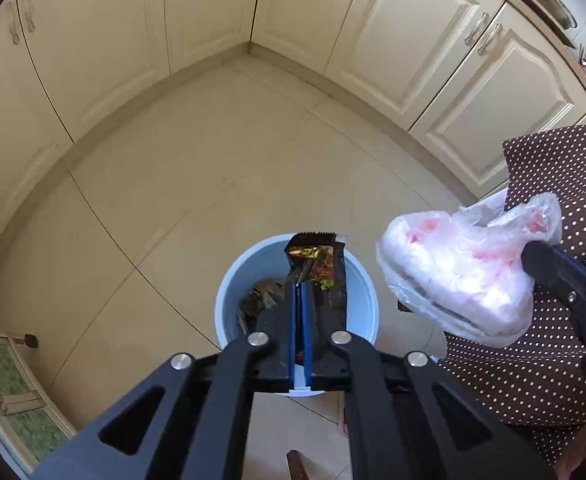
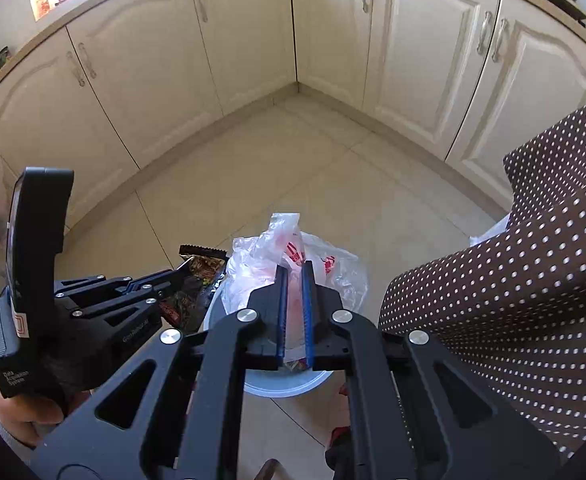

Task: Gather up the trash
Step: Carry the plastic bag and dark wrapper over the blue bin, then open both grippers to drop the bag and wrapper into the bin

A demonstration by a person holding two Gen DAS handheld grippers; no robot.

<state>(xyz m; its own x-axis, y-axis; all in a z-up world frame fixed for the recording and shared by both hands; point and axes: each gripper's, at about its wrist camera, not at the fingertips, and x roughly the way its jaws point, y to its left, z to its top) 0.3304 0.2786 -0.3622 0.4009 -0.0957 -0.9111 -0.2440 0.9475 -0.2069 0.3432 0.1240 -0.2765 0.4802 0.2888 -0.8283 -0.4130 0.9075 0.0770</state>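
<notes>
1. On the left, the left gripper [image 1: 301,286] hangs directly over the pale blue bin [image 1: 363,300], its jaws clamped on a dark snack wrapper [image 1: 319,268]. The wrapper's long axis runs forward from the jaws, its serrated free end reaching past the bin's far rim.

2. At centre, the bin stands on the tiled floor [image 1: 197,184] in the corner of cream cabinets [image 1: 105,44], already holding some crumpled brown litter [image 1: 261,294].

3. On the right, the right gripper [image 2: 294,276] is closed on a white plastic bag with red print [image 2: 293,256]. From its own camera the bag bulges above and ahead of the jaws, with the bin [image 2: 285,388] showing beneath it; from the left camera the same bag [image 1: 457,272] appears just beside the bin's right rim — over a brown dotted cushion [image 1: 553,184] rather than the opening.

4. Judged from this, the left hand is the better placed — a release would likely drop the wrapper inside, though its far end could catch the rim. The bag probably needs carrying further left first.
</notes>
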